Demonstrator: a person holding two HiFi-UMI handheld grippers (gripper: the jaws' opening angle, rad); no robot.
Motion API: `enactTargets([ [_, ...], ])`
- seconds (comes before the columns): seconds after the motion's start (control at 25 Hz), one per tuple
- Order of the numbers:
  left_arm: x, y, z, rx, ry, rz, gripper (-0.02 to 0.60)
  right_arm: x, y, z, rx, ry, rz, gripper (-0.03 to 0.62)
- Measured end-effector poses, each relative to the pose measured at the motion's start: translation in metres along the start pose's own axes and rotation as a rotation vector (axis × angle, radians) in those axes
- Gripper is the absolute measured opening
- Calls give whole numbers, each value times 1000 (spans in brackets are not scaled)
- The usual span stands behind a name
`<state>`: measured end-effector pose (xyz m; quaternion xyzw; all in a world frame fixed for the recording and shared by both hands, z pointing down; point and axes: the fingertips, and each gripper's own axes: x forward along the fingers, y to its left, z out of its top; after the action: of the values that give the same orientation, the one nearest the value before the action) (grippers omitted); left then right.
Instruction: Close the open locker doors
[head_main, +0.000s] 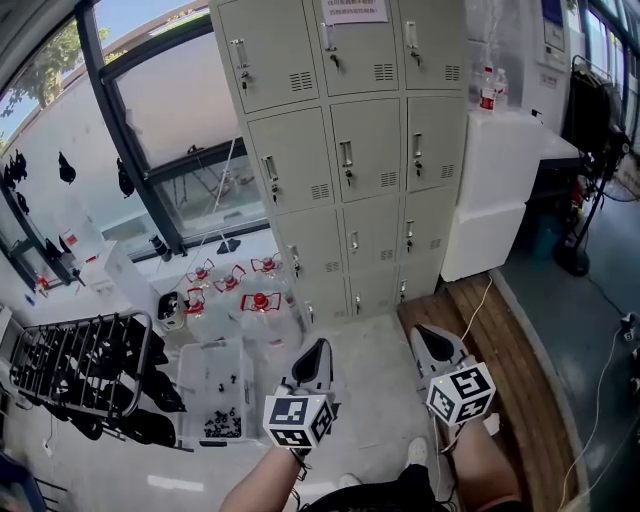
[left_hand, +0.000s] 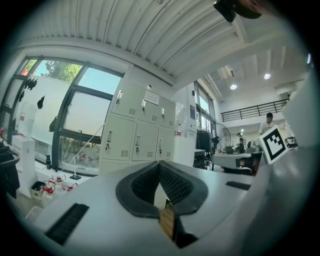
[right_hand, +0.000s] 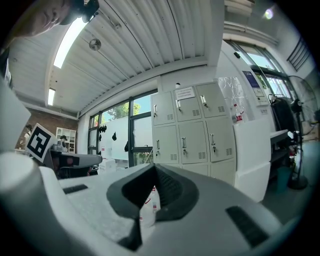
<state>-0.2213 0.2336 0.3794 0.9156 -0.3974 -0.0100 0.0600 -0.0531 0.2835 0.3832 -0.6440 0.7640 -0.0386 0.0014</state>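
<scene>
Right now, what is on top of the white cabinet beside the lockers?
Two bottles stand on the white cabinet, one red-labelled. Anything behind them is hidden.

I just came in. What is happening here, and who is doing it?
A person stands facing a grey locker bank, holding the left gripper and the right gripper out towards it. Both grippers are shut and empty, and neither touches the locker bank. Every door of it in view looks already closed, so no door seems left to push.
</scene>
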Motion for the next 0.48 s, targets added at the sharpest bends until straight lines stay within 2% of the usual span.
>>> enactTargets([
  [0.48,-1,2,2,8,0,-4,2,-1,2,0,-1,-1,-5,0],
])
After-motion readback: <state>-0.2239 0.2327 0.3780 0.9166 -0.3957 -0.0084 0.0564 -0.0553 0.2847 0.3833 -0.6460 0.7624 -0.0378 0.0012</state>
